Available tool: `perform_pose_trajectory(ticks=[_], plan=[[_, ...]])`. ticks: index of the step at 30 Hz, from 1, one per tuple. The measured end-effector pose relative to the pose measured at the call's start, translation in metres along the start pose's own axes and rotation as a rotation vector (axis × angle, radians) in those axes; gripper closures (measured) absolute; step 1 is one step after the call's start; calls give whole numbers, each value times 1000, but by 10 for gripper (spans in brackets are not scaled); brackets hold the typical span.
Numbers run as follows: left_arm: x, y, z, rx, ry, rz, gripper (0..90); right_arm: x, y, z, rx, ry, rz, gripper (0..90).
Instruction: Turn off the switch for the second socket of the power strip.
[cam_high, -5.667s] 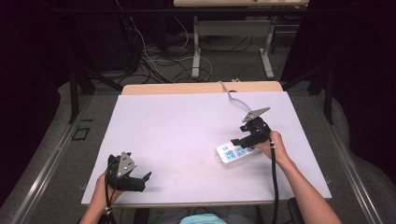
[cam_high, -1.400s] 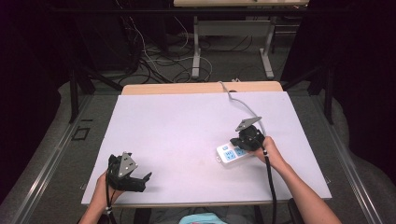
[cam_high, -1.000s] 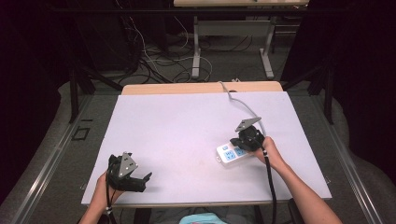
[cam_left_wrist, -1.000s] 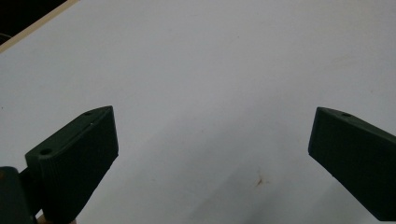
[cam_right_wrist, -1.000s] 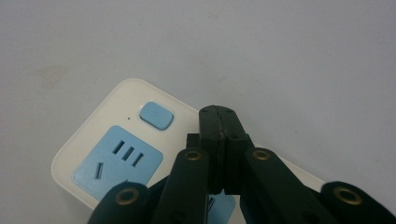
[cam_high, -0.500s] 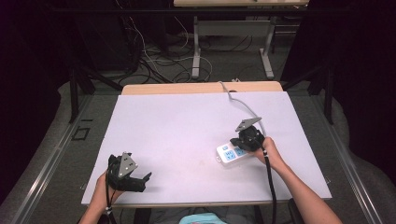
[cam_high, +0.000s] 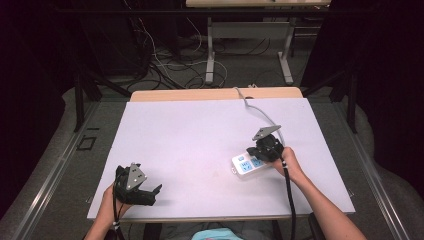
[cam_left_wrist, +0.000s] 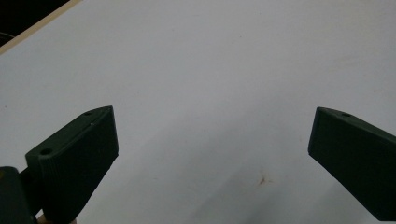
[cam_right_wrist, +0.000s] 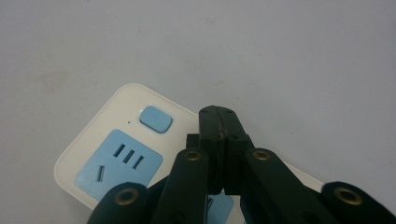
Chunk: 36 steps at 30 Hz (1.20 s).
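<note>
A white power strip (cam_high: 248, 163) with light-blue sockets lies on the right part of the white table (cam_high: 200, 135). My right gripper (cam_high: 261, 151) hovers right over it with its jaws pressed together and nothing between them. In the right gripper view the shut tips (cam_right_wrist: 218, 122) sit just beside the strip's blue push button (cam_right_wrist: 156, 118), above a blue socket face (cam_right_wrist: 119, 164). My left gripper (cam_high: 150, 192) rests near the table's front left corner. Its two black jaws stand wide apart over bare tabletop (cam_left_wrist: 205, 93) in the left gripper view.
A grey cable (cam_high: 257, 107) runs from the right gripper back over the table's far edge. Past the wooden far rim (cam_high: 215, 93), table legs and loose cables stand on the floor. A small brown speck (cam_left_wrist: 264, 179) marks the tabletop near my left gripper.
Over the last seconds the right gripper has come down and in over the power strip, and has barely moved in the last second. The left gripper has stayed put.
</note>
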<state>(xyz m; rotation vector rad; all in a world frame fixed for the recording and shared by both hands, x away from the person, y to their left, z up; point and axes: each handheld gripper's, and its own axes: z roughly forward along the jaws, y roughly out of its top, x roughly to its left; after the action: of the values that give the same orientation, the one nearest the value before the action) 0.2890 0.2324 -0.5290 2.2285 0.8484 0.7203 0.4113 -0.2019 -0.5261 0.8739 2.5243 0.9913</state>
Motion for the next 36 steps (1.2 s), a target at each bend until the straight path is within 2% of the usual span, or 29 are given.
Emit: perform_pose_trajectory(ticks=[2, 12, 13, 15, 24, 29, 30, 33, 34, 36], plan=[[0, 0, 0, 4, -2, -1, 13, 0, 0, 0, 6, 7, 12, 900], [0, 0, 0, 6, 2, 5, 14, 0, 0, 0, 5, 8, 6, 900], [0, 0, 0, 7, 0, 3, 14, -1, 0, 0, 0, 9, -9, 900], [0, 0, 0, 6, 1, 2, 14, 0, 0, -1, 4, 9, 6, 899], [0, 0, 0, 6, -1, 3, 13, 0, 0, -2, 13, 14, 9, 885], [0, 0, 0, 6, -2, 4, 13, 0, -1, -1, -9, 11, 17, 870], [0, 0, 0, 5, -2, 4, 14, 1, -1, 0, -19, 11, 15, 862], [0, 0, 0, 5, 0, 4, 14, 0, -1, -2, -4, 19, 10, 812], [0, 0, 0, 6, 1, 4, 14, 0, 0, -3, 9, 26, 7, 780], [0, 0, 1, -1, 2, 1, 14, 0, 0, -4, -10, 18, 10, 677]])
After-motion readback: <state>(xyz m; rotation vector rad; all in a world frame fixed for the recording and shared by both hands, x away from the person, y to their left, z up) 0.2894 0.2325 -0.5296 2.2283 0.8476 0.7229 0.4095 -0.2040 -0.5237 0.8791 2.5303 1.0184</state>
